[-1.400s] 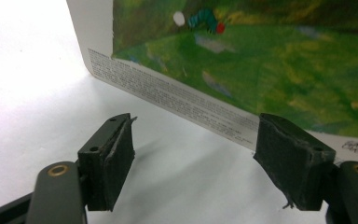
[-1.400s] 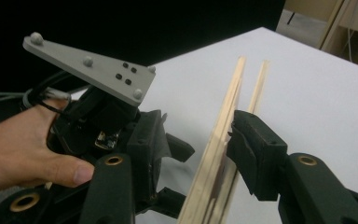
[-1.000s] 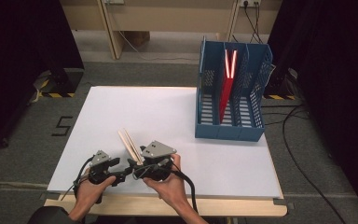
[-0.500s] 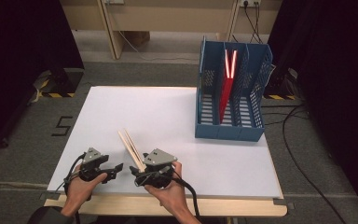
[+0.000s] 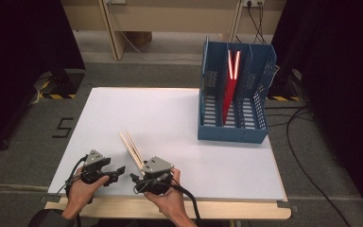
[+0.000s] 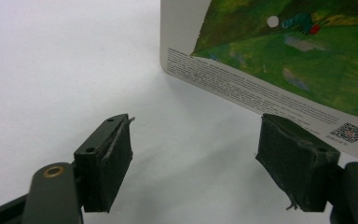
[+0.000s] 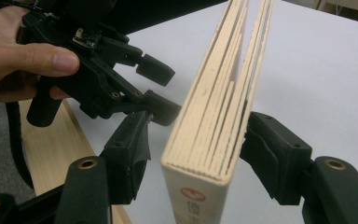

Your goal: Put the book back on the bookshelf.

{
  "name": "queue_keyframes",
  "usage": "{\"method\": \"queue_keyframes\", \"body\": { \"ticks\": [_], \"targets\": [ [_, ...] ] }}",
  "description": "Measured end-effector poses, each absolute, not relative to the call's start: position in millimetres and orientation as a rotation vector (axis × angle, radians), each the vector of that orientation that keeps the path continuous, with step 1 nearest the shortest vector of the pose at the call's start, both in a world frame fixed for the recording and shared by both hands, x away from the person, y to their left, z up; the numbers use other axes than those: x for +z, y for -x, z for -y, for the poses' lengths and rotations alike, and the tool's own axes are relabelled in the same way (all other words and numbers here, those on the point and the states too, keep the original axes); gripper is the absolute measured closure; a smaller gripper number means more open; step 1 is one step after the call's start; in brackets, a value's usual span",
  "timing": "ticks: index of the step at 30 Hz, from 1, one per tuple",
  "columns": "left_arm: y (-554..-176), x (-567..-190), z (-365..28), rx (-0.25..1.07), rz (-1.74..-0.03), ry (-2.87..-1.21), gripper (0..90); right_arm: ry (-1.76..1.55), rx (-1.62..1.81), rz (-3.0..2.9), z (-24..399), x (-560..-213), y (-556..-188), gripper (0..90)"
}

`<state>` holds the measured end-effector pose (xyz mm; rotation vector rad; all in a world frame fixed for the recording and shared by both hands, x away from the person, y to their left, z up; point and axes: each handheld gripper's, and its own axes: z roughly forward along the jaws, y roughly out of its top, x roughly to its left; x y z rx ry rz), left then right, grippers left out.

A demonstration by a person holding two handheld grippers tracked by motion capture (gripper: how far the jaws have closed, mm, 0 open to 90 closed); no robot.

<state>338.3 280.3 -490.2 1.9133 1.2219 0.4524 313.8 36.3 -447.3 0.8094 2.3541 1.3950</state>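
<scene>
Near the table's [image 5: 179, 118] front edge, the left gripper [image 5: 119, 169] rests low in the left hand [image 5: 82, 187], jaws spread and empty, pointing right. Beside it, the right gripper [image 5: 135, 179] clamps the board book [image 7: 214, 126], which stands upright on edge.
</scene>
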Motion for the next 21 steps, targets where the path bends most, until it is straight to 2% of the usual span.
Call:
{"method": "queue_keyframes", "body": {
  "ticks": [21],
  "targets": [
    [-338,-491,-278,0.444,-1.213,-1.926,25.2,-0.843,1.416,-2.277,-40,-473,-321,51.3]
  ]
}}
